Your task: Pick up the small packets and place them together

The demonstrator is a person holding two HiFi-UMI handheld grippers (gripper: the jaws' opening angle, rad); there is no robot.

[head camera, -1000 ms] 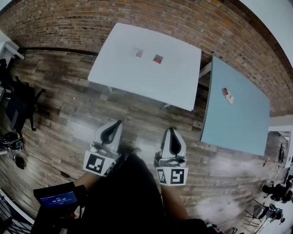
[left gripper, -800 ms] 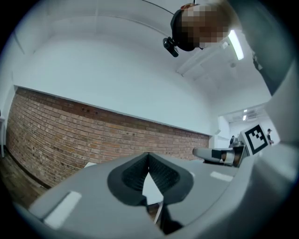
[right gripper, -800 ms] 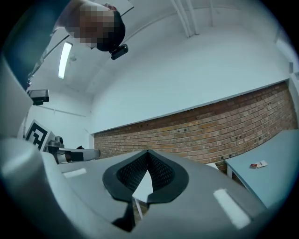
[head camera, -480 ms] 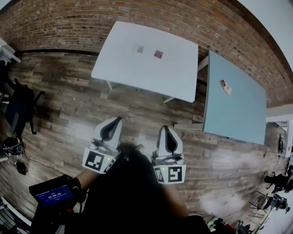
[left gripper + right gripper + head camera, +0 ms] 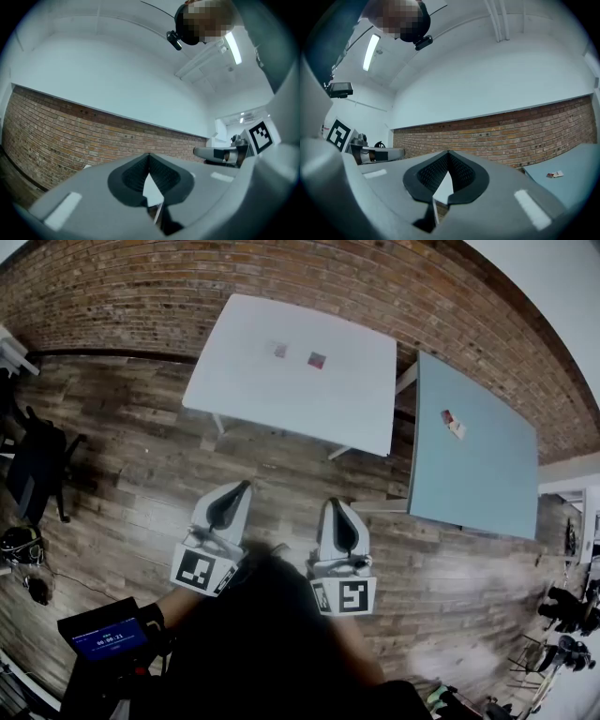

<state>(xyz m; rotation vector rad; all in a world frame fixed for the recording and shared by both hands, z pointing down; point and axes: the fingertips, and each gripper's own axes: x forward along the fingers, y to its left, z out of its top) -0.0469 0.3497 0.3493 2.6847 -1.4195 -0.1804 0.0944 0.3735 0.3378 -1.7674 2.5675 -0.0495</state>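
Both grippers are held level over the wood floor (image 5: 141,456), well apart from either tabletop. Left gripper (image 5: 242,487): fingers (image 5: 132,176) clenched tip to tip, nothing between them. Right gripper (image 5: 336,504): same, clenched and empty. White tabletop (image 5: 281,399) sits at 12 o'clock from the grippers; a pale packet (image 5: 278,350) and a red packet (image 5: 317,360) lie on its far half, near each other but apart. Blue tabletop (image 5: 469,484) at 2 o'clock carries two more packets (image 5: 452,423), touching or just beside one another, can't tell which. Brick wall (image 5: 141,296) runs behind both tabletops.
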